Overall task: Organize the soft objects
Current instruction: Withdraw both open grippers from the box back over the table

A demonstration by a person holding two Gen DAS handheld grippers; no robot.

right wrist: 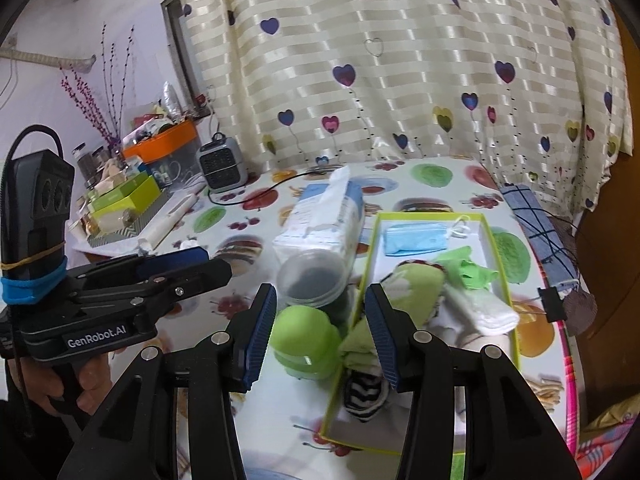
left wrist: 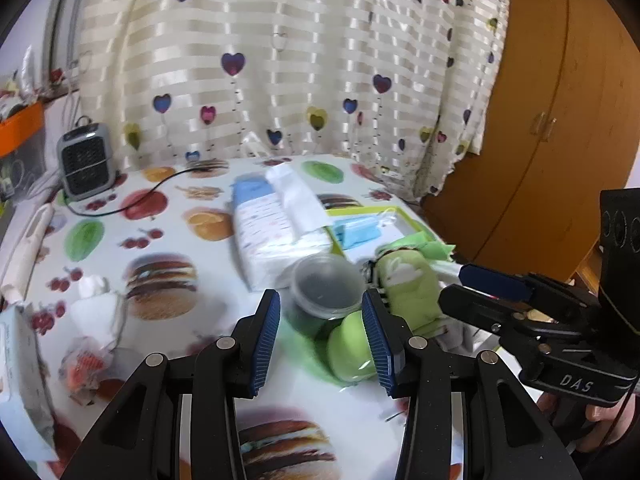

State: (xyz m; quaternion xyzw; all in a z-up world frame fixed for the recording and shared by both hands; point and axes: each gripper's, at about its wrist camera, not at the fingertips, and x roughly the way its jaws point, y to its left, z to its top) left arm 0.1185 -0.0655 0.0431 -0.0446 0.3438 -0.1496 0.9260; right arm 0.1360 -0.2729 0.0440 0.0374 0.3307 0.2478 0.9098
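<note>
both the left gripper and right gripper gape wide and empty above the green ball.

"GenRobot.AI" (left gripper), "DAS" (right gripper)

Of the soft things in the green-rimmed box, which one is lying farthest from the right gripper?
The blue face mask, flat at the box's far end; the green sock and white cloth lie nearer the right gripper.
</note>
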